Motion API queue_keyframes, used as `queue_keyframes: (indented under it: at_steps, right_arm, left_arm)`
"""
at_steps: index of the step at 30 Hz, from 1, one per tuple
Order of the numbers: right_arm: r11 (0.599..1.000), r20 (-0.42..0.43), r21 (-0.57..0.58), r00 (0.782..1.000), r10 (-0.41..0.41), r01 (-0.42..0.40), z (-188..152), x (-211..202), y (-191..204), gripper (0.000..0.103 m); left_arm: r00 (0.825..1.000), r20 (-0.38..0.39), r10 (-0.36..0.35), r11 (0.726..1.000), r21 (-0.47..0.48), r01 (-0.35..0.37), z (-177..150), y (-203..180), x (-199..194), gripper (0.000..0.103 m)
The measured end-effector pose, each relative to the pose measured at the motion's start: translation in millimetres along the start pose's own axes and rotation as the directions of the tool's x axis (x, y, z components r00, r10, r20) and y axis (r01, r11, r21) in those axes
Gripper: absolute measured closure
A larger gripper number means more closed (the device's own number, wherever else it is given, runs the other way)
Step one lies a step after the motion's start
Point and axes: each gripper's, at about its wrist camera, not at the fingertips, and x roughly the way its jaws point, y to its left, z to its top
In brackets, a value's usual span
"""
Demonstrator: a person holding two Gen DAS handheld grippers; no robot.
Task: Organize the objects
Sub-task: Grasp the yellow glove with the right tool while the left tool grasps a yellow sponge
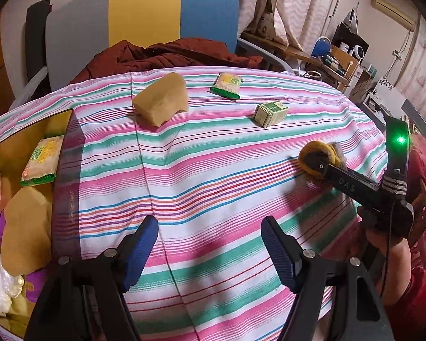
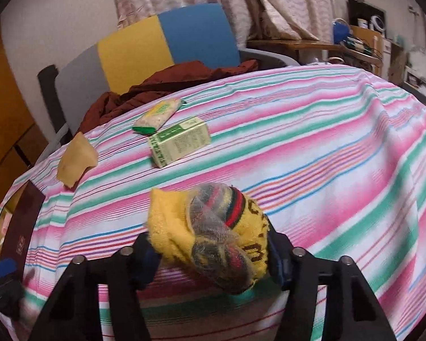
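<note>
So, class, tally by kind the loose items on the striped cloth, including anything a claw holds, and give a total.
Tan paper bag: 1
Green-and-white snack packet: 1
Small green box: 1
Yellow rolled socks, gripped in the right claw: 1
Total: 4

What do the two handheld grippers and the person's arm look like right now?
The left gripper has black linkage arms with silver pivot pins and ribbed blue jaws. The right gripper is built the same; from the left wrist view its black body shows white "DAS" lettering, white stripes, a green light, a thin black cable, and a red sleeve behind.
</note>
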Motion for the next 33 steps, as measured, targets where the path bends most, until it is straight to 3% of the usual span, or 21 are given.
queue_keyframes:
  at_steps: [11, 20, 25, 33]
  right_arm:
    - [1.0, 0.081, -0.005, 0.997, 0.004, -0.004, 32.0, 0.5, -1.8, 0.046]
    - [0.998, 0.068, 0.069, 0.998, 0.007, -0.011, 25.3, 17.6, -19.6, 0.046]
    - [0.992, 0.062, 0.123, 0.998, 0.029, -0.037, 21.5, 22.8, -29.3, 0.046]
    - [0.99, 0.074, 0.136, 0.997, 0.039, -0.049, 19.5, 23.5, -31.4, 0.045]
  left_arm:
    - [0.998, -0.005, 0.057, 0.996, 0.075, -0.057, 32.1, -2.2, 18.9, 0.027]
    - [0.992, 0.047, 0.121, 0.981, 0.144, -0.127, 105.7, 17.2, 54.2, 0.021]
    - [0.98, 0.059, 0.192, 0.952, 0.232, -0.201, 133.9, 26.6, 83.2, 0.021]
    - [0.983, 0.01, 0.186, 0.96, 0.211, -0.183, 146.5, 42.2, 119.3, 0.021]
